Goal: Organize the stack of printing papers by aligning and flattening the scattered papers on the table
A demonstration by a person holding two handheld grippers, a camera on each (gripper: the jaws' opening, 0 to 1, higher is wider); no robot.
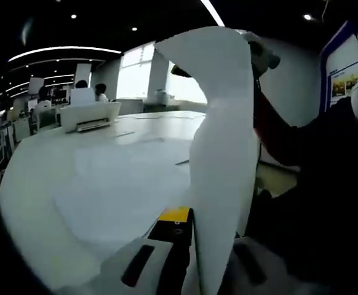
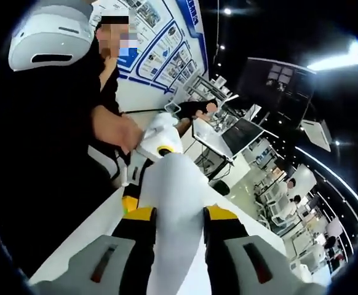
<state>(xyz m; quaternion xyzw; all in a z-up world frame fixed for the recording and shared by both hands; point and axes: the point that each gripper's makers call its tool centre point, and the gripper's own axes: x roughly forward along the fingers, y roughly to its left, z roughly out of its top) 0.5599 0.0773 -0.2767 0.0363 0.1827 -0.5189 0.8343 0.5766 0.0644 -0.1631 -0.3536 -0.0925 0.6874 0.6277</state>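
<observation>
Two grippers grip one stack of white papers, lifted clear of the table. In the right gripper view, the right gripper (image 2: 178, 230) has its yellow-tipped jaws closed on the papers (image 2: 176, 203), which run away from it toward the left gripper (image 2: 157, 142), held by a hand (image 2: 125, 132) at the papers' far end. In the left gripper view, the left gripper (image 1: 194, 246) clamps the papers (image 1: 222, 141) at their near edge; they rise and curl over at the top. Beyond the papers lies the white table (image 1: 87, 178), and at its far edge, well beyond the papers, sits a white printer (image 1: 90, 115).
</observation>
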